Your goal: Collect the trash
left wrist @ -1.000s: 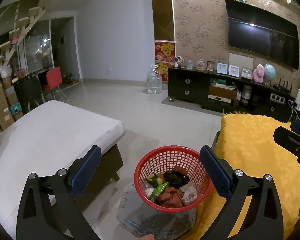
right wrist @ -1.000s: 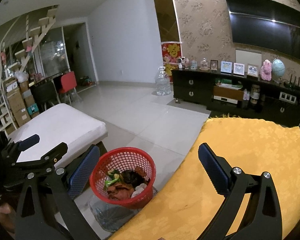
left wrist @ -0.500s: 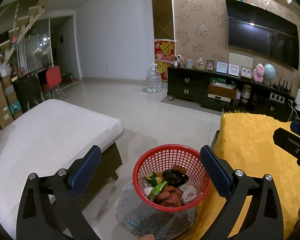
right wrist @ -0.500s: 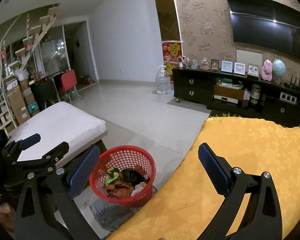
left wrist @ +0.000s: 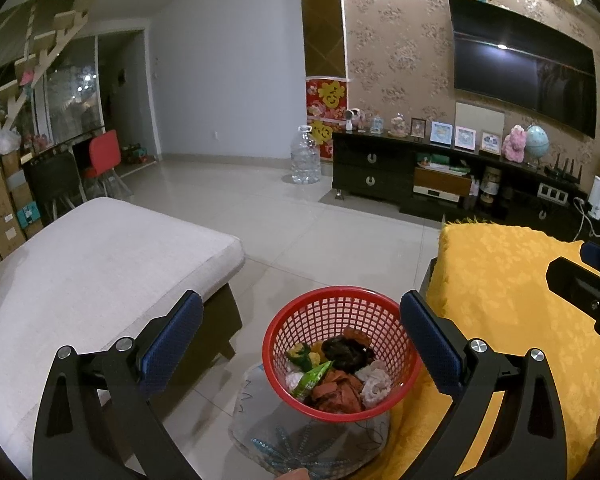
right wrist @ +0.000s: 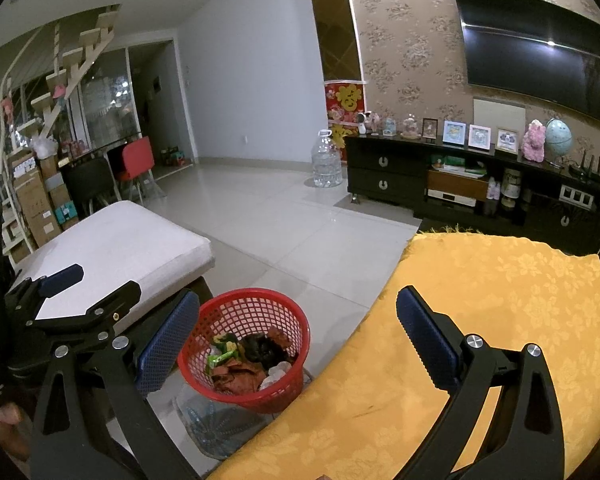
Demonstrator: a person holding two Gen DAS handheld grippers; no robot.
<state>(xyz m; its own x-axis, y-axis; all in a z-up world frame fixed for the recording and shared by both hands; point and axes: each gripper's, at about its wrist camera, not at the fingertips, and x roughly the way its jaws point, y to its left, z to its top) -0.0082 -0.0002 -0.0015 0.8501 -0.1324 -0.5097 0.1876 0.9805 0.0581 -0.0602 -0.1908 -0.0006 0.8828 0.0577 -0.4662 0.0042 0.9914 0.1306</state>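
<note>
Several wrappers and crumpled scraps already fill the red mesh basket (left wrist: 342, 354) at 6 o'clock, the yellow-clothed worktop (right wrist: 500, 320) looks bare, and both the left hand-held gripper (left wrist: 300, 340) and right hand-held gripper (right wrist: 298, 336) gape empty, so collection seems nearly finished.

left gripper (left wrist: 300, 344): held out level, pointing forward and slightly down, jaws spread wide with nothing between them.
left gripper fingers (left wrist: 170, 344): two black arms tipped with blue textured pads, one at each lower side of the left wrist view.
right gripper (right wrist: 296, 340): held out the same way, jaws spread wide and empty.
right gripper fingers (right wrist: 426, 344): black arms with blue textured pads, matching the left pair.
side by side: each gripper shows at the edge of the other's view, the two near each other but apart.
hand (right wrist: 4, 426): a small part of a hand shows at the lower left edge of the right wrist view, under the left gripper's body.
</note>
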